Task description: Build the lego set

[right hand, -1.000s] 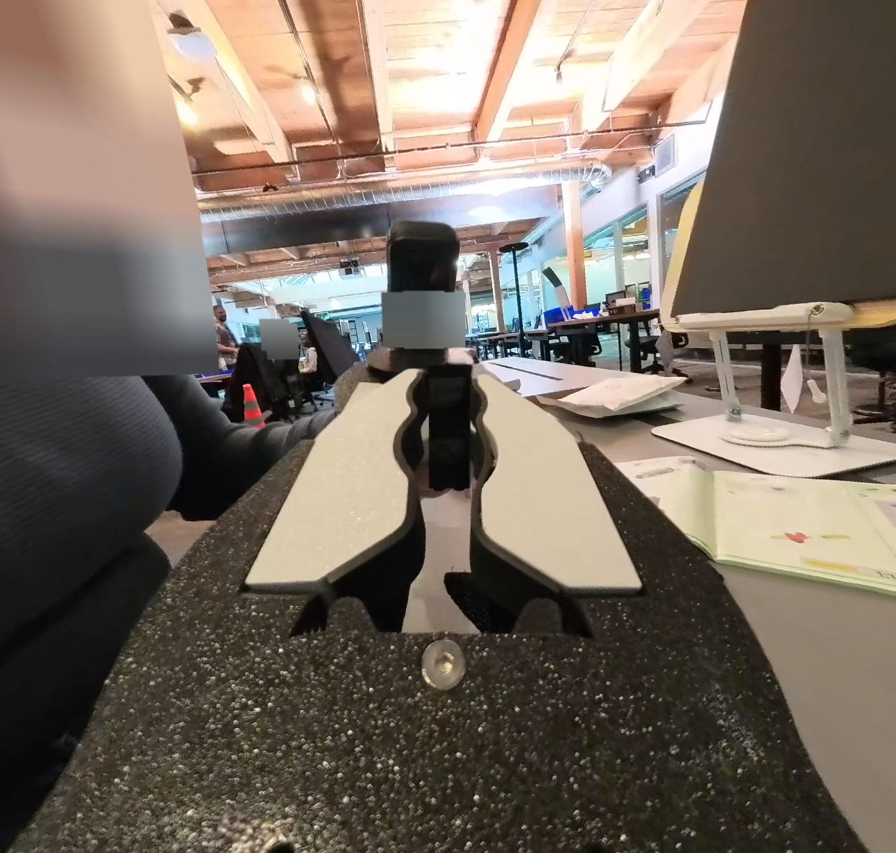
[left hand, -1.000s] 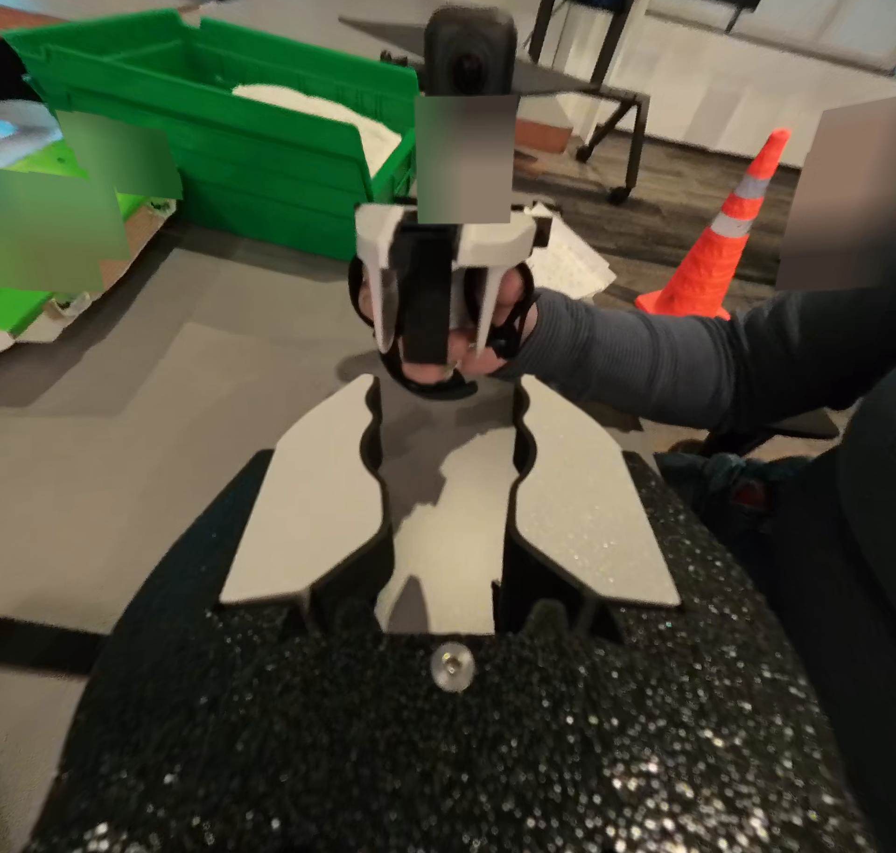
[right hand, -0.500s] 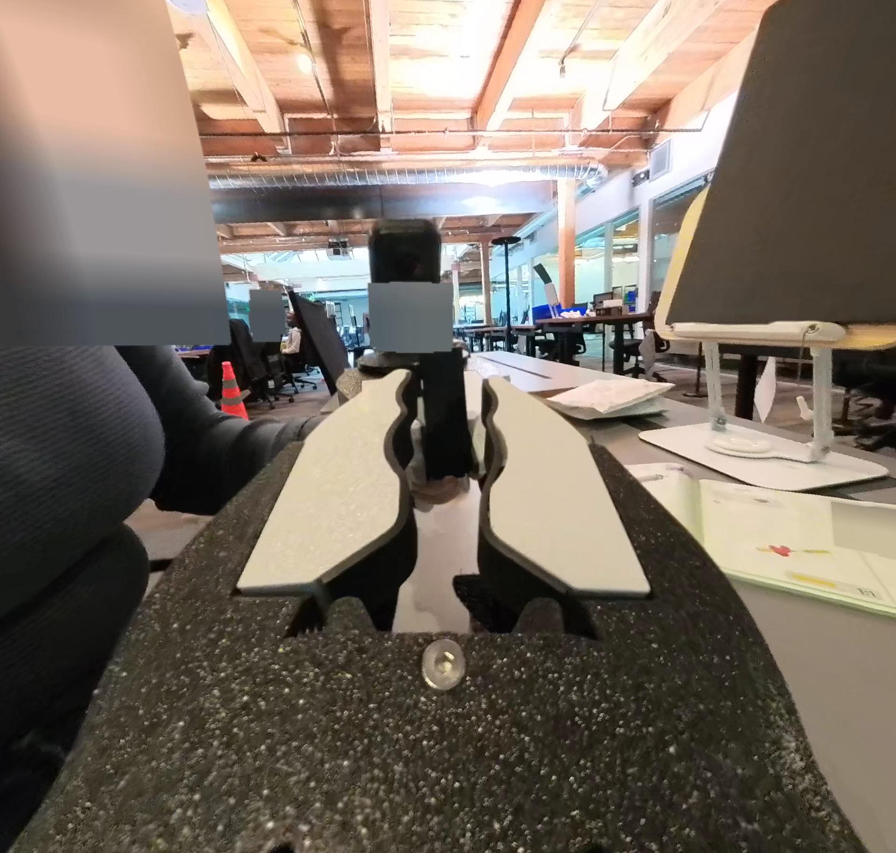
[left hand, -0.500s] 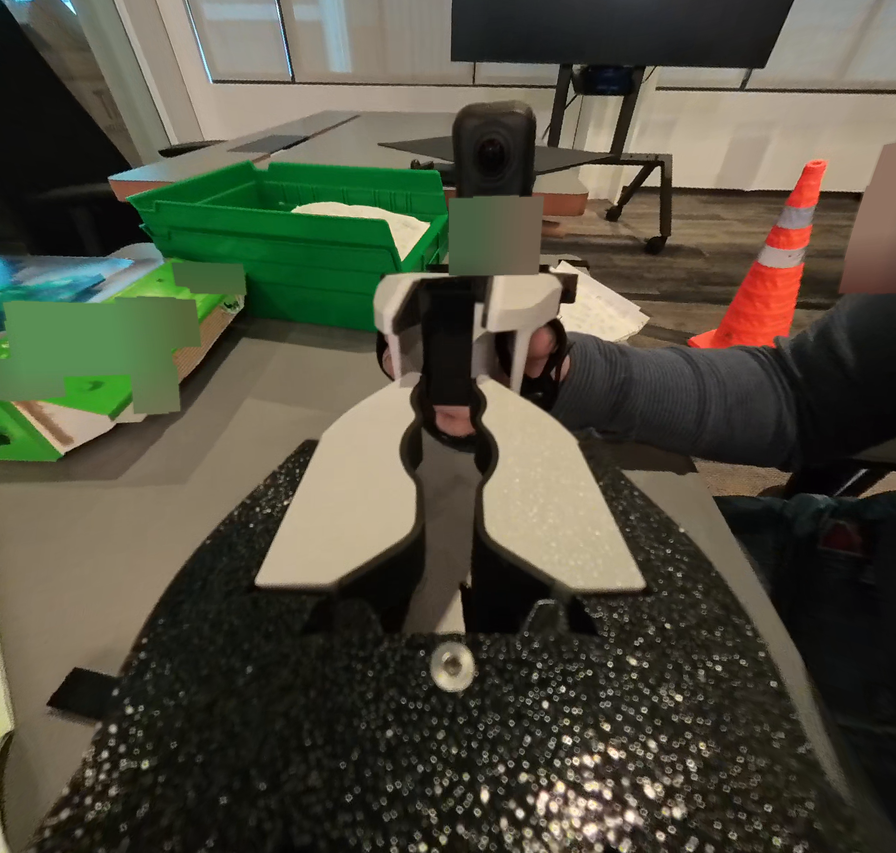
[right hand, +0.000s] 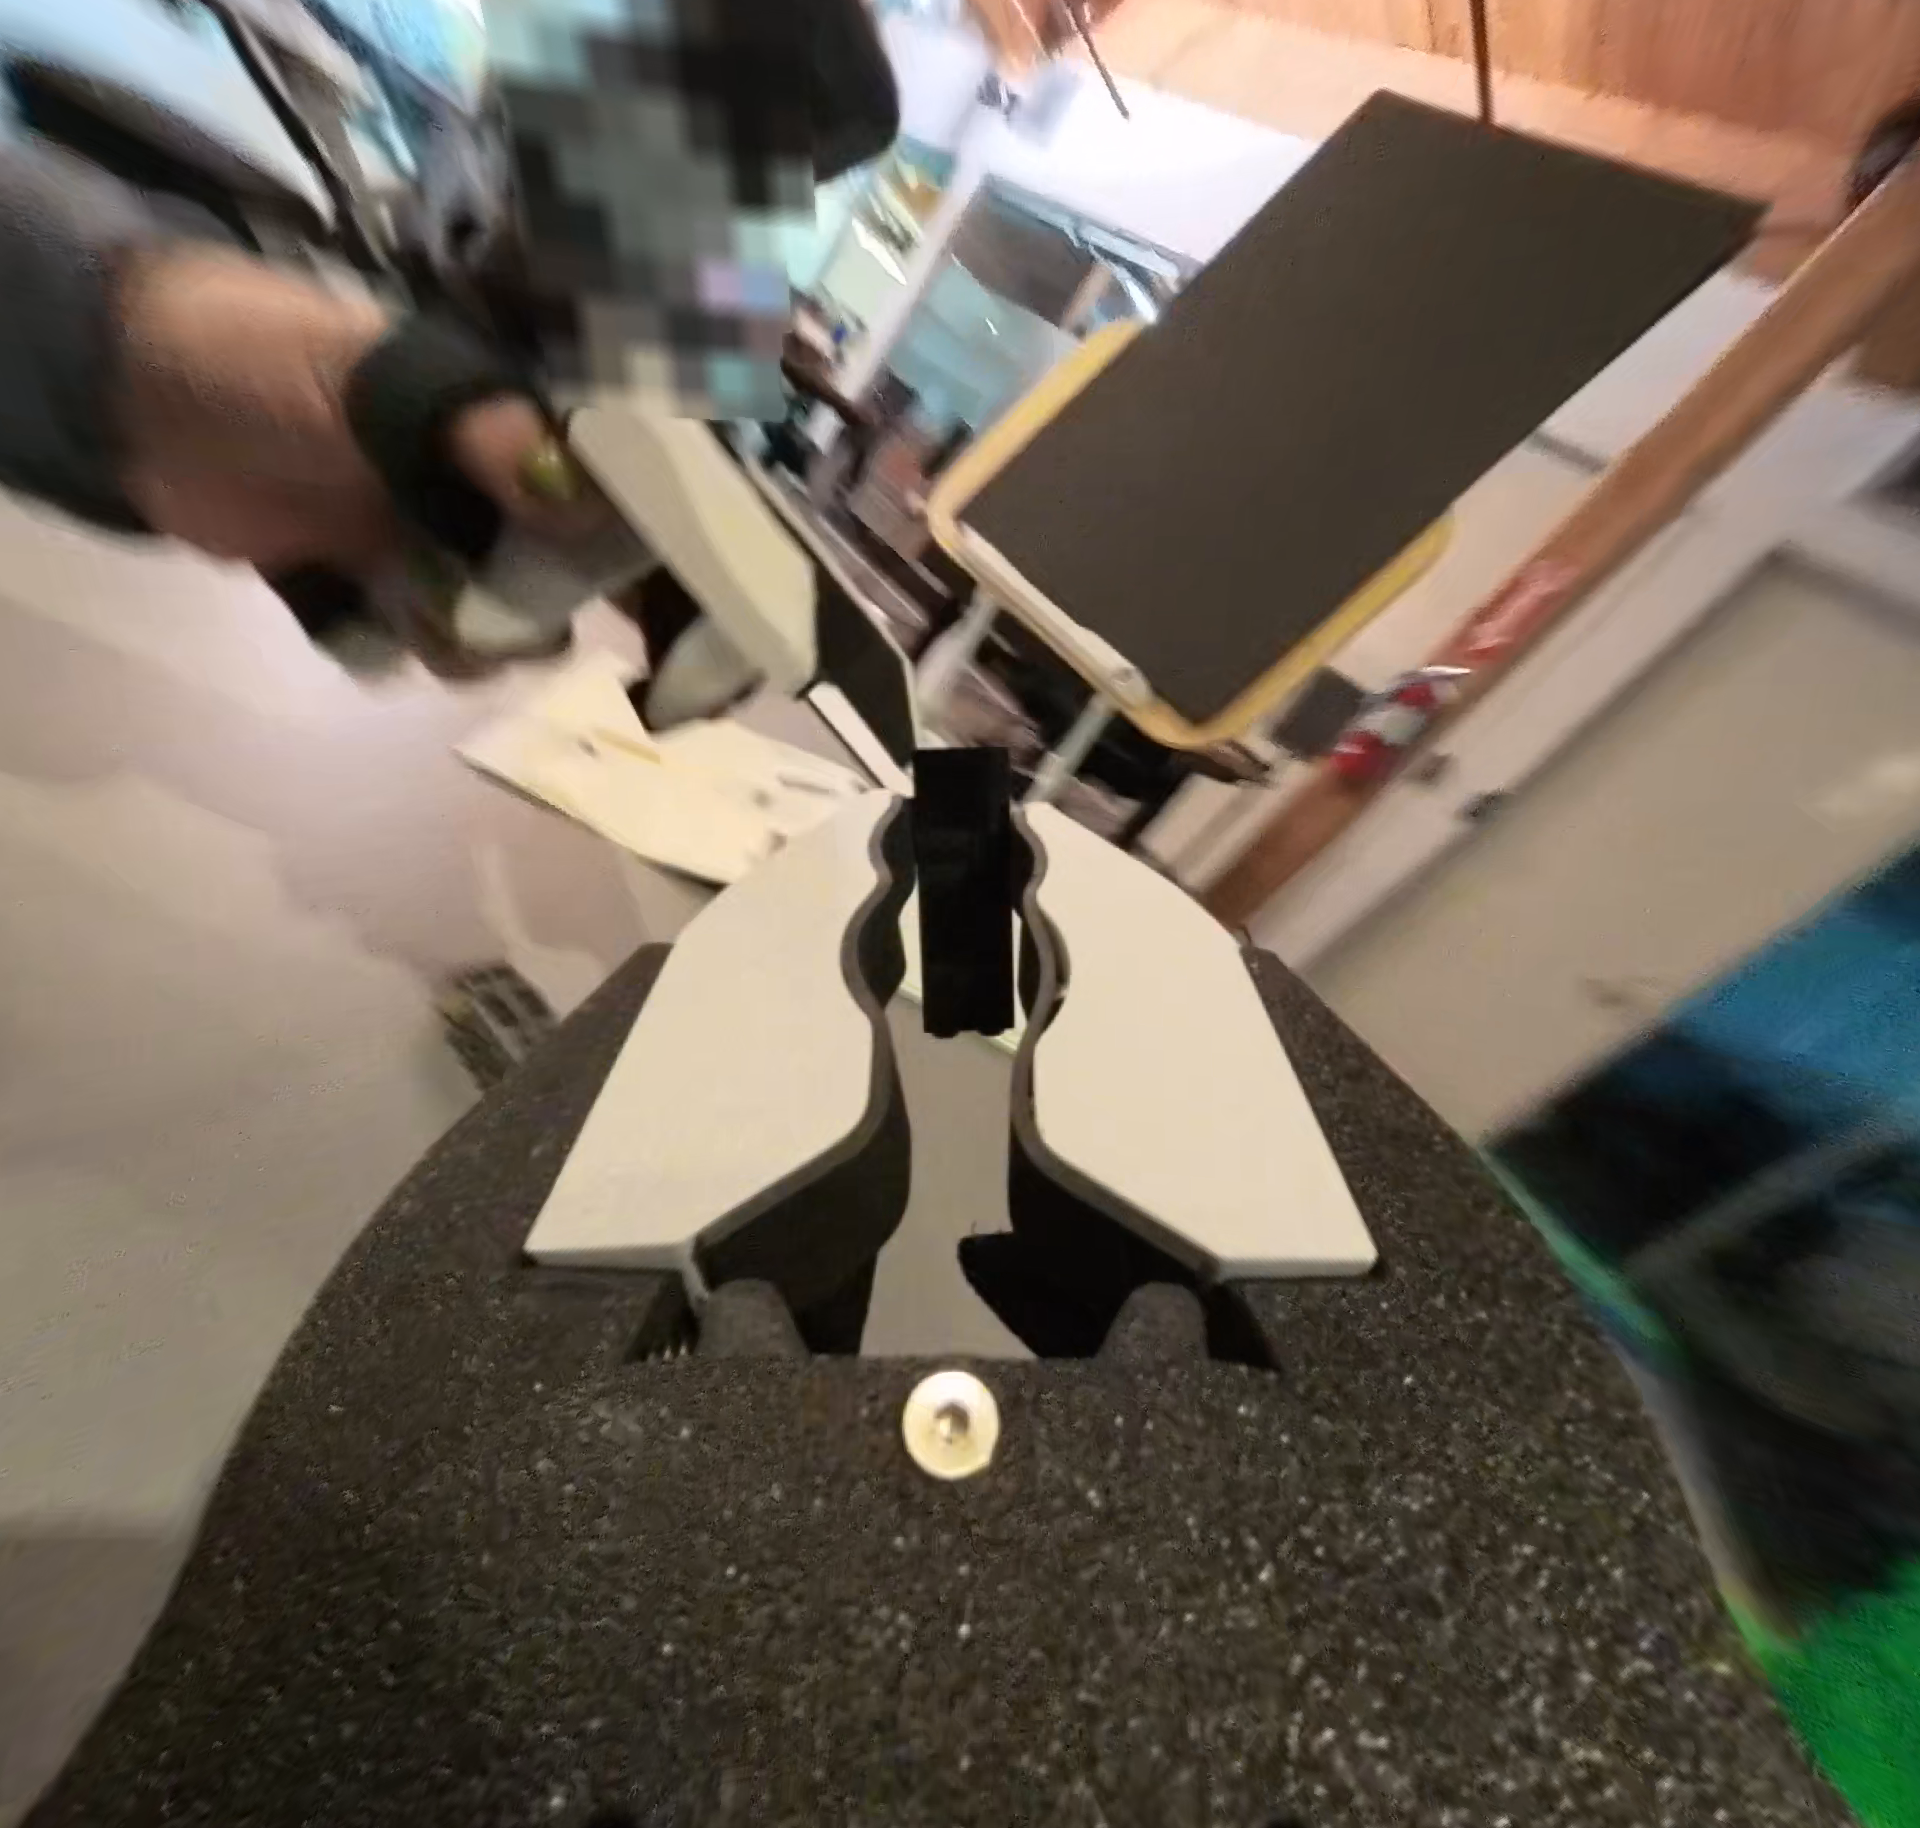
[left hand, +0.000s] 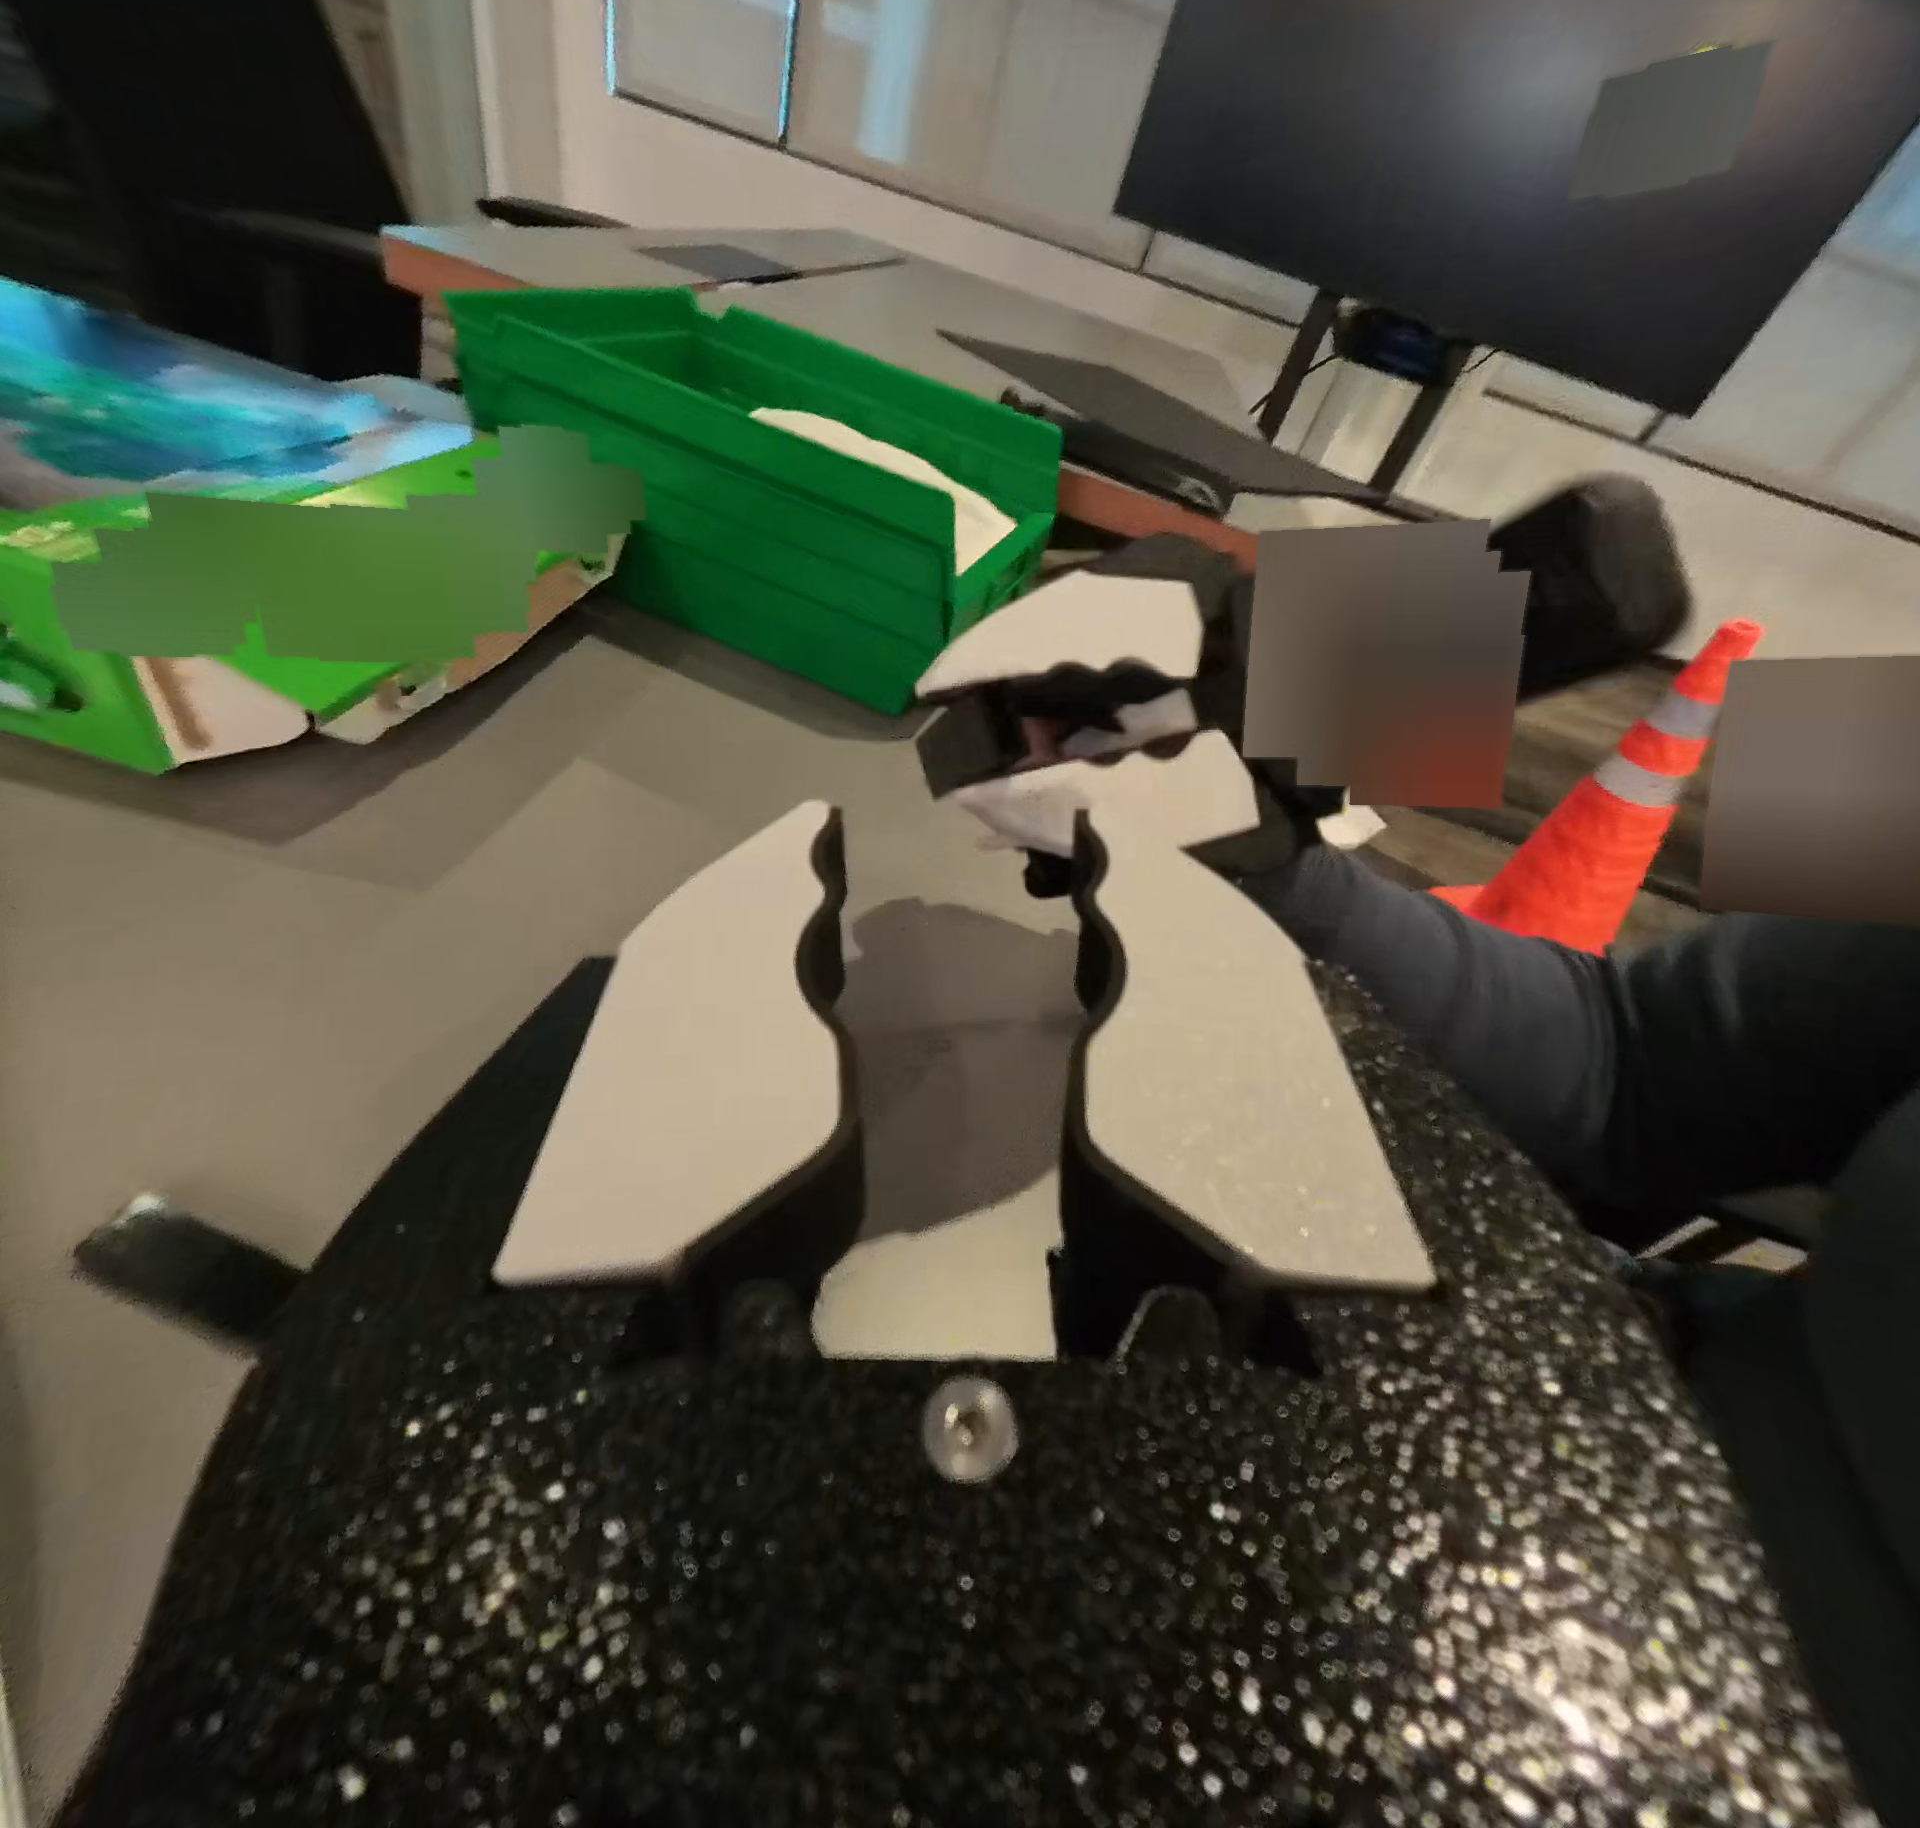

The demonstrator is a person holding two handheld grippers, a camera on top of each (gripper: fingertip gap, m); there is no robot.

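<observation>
Since half a second ago the right gripper (right hand: 956, 822) has swung away sideways, so its camera now tilts past a dark board on a stand (right hand: 1340, 396) and an open booklet (right hand: 665, 791), while the left gripper (left hand: 956, 833) has parted its fingers and holds nothing over the grey table (left hand: 312, 947). Narrow jaws of the right gripper clamp a long black lego piece (right hand: 961, 905), its long axis running out along the fingers and its far end poking just past the tips. From the left wrist view that piece (left hand: 971, 734) lies ahead and slightly right of the left fingertips, pointing left, with the green bin (left hand: 748, 490) farther off to the left.
</observation>
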